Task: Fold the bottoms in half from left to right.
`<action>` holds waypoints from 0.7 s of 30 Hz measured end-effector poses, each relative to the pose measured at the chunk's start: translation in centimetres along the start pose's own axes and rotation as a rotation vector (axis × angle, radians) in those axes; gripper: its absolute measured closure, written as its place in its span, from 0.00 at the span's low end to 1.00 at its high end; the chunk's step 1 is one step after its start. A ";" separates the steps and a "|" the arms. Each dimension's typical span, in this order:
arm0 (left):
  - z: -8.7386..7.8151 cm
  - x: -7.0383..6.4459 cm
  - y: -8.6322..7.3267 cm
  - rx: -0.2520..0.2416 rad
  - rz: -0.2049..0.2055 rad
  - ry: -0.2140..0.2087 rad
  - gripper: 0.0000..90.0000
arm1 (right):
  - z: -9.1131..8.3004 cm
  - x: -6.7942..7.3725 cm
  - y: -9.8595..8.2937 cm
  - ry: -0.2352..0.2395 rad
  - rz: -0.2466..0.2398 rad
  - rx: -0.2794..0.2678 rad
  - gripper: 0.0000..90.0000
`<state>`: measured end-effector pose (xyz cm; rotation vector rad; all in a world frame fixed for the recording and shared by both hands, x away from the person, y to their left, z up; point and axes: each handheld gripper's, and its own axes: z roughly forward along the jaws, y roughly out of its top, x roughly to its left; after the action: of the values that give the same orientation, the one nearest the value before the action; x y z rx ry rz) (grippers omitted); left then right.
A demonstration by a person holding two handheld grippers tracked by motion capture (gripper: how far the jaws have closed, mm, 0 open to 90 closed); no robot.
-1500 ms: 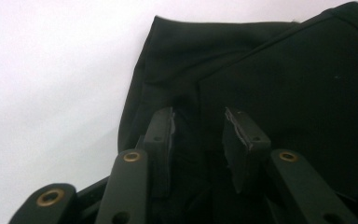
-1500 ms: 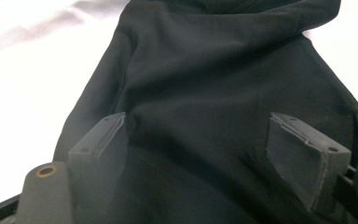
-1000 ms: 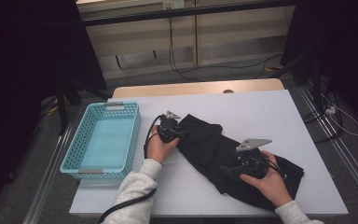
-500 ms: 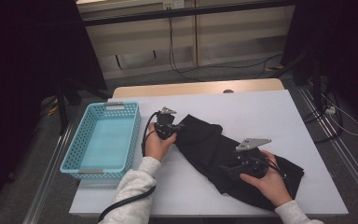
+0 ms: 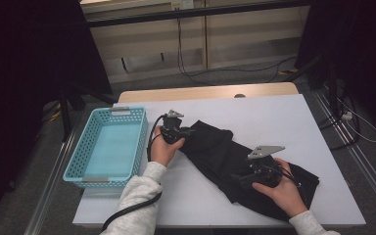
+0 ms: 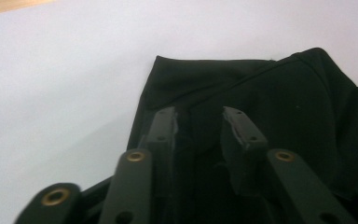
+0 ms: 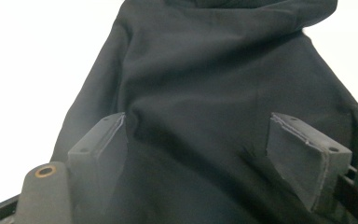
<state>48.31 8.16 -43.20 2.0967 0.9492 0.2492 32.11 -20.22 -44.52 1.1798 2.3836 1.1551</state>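
Lying crumpled across the middle of the tabletop [image 5: 274,112], the black cloth [image 5: 225,152] is worked from both ends: the left gripper [image 6: 199,123], jaws narrowly apart around a fold, and the right gripper [image 7: 214,140], jaws wide apart over it, probably to fold it for the basket [image 5: 85,152].

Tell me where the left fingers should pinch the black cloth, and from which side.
Pinch the black cloth at its near corner hem, where a fold ridge rises between the left gripper fingers. Come in low from the basket side, along the table: the edge there lies flat and exposed on bare table, so a finger could probably slide under it.
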 end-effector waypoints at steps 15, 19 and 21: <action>1.6 -1.5 -1.1 0.093 0.015 0.012 0.97 | -0.2 -0.2 0.0 -0.011 0.005 -0.006 0.23; 1.5 -1.3 -1.0 0.066 -0.013 0.004 0.98 | -0.2 -0.2 0.0 -0.011 0.004 -0.006 0.23; 1.2 -1.1 -0.7 0.059 -0.023 0.002 0.98 | -0.3 -0.2 0.0 -0.010 0.005 -0.008 0.23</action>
<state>47.70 6.97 -44.36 2.1387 0.9918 0.2134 32.11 -20.57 -44.38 1.1874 2.3682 1.1563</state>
